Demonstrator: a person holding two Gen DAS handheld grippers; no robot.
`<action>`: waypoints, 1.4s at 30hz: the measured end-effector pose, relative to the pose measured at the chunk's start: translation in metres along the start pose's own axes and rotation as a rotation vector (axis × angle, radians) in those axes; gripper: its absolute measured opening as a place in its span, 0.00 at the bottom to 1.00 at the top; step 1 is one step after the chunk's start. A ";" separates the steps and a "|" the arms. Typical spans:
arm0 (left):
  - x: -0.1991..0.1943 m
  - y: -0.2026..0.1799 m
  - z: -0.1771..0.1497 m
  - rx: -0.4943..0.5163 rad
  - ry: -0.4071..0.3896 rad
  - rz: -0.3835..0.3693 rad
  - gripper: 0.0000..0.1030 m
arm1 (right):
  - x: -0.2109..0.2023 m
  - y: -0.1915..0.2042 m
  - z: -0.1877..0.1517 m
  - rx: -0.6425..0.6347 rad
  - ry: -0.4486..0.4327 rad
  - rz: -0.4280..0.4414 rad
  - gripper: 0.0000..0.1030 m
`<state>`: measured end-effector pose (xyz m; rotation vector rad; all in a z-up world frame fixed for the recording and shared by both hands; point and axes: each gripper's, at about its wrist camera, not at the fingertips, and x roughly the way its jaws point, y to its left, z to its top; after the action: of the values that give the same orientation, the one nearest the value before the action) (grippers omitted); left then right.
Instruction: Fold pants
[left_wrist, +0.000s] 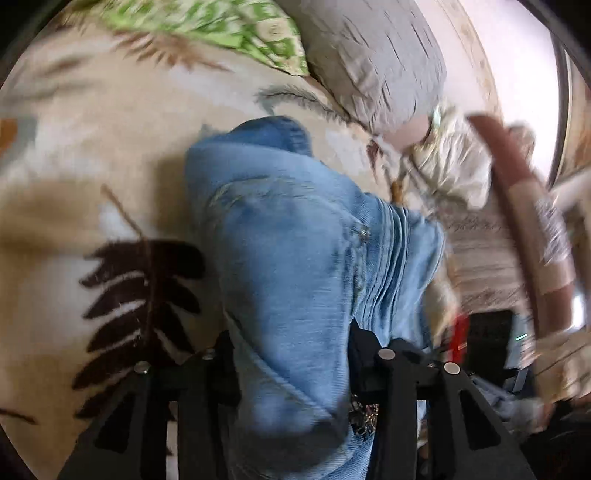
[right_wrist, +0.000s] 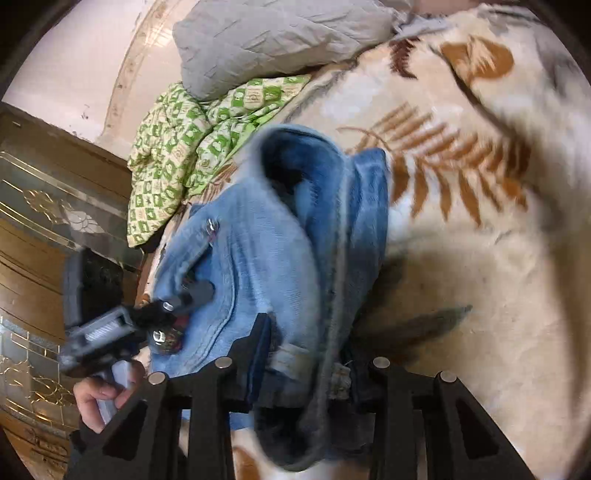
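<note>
We hold the light blue denim pants (left_wrist: 295, 258) clamped in both the left gripper (left_wrist: 291, 354) and right gripper (right_wrist: 306, 354) above the cream leaf-print blanket (right_wrist: 480, 258).

Jeans (left_wrist: 295, 258) hide left jaws' tips; pillow (left_wrist: 376, 55) motion-blurred; far hem hidden.
</note>
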<state>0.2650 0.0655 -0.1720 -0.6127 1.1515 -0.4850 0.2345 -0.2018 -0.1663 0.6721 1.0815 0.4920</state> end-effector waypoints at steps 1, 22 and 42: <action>0.000 -0.001 0.000 0.013 0.002 0.010 0.45 | 0.001 -0.002 -0.001 0.013 0.003 0.005 0.45; -0.067 -0.019 0.045 -0.055 -0.074 0.091 1.00 | -0.077 0.077 -0.041 -0.605 -0.077 -0.086 0.99; -0.005 -0.025 0.081 -0.057 0.034 0.280 0.65 | -0.029 0.056 -0.025 -0.457 -0.032 0.091 0.33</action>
<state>0.3384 0.0658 -0.1290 -0.4837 1.2637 -0.2244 0.1978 -0.1753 -0.1159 0.3249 0.8691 0.7754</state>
